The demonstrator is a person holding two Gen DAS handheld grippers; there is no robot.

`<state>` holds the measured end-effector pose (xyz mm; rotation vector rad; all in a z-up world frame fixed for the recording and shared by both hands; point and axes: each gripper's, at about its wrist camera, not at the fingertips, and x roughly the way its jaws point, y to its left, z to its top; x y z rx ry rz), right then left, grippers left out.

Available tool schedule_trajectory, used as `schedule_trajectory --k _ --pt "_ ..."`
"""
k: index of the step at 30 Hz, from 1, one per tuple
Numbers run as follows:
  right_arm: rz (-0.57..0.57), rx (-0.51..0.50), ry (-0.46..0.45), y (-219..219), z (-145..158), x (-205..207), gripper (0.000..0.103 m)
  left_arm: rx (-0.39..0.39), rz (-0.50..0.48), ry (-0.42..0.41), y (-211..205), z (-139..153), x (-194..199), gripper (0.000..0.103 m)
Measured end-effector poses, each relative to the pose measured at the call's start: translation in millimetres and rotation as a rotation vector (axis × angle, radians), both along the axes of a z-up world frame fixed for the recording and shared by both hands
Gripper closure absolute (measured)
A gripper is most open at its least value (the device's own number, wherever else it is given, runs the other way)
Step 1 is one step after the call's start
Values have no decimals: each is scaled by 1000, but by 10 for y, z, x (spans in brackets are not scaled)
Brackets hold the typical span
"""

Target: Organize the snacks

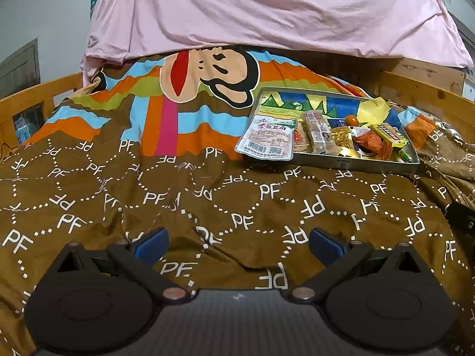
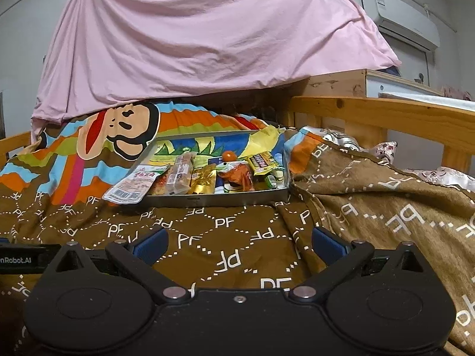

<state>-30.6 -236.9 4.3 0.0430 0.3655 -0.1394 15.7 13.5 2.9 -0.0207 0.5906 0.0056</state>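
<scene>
**A:** Both tools sit low over a brown bedspread (image 1: 237,201) printed with "PF" lettering. How do the jaws stand?

**B:** The left gripper (image 1: 239,244) has its jaws spread wide, blue pads (image 1: 151,243) apart with only quilt between them. The right gripper (image 2: 239,244) is likewise wide, nothing held.

**A:** And the snacks?

**B:** In a shallow metal tray (image 1: 341,163) lying on the quilt. From the left jaws it is ahead and off to the right; from the right jaws it is ahead, roughly centred, a touch left (image 2: 213,200).

**A:** What is in it?

**B:** A white packet with a barcode (image 1: 267,141) hangs over the tray's near left corner, partly past the rim. Beside it, a clear-wrapped bar (image 1: 319,132), a gold pouch (image 2: 203,179), an orange packet (image 1: 372,142), a yellow wrapped bar (image 1: 389,133) and a small orange fruit (image 1: 352,119) farther back.

**A:** Behind the tray?

**B:** A cartoon monkey face (image 2: 124,132) on the striped part of the cover, a pink sheet (image 2: 207,38) draped above, and a wooden bed rail (image 2: 386,112) to the right.
</scene>
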Motion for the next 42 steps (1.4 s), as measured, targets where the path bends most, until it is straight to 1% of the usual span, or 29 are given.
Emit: schedule_trajectory --k 5,15,42 --pt "10 -30 -7 38 -10 -16 1 5 -2 -3 -5 0 -14 1" --pt "9 -30 7 47 -28 1 1 7 0 3 2 -2 -1 1" --pt "11 -30 9 47 -30 6 1 5 -2 16 0 -33 -10 1"
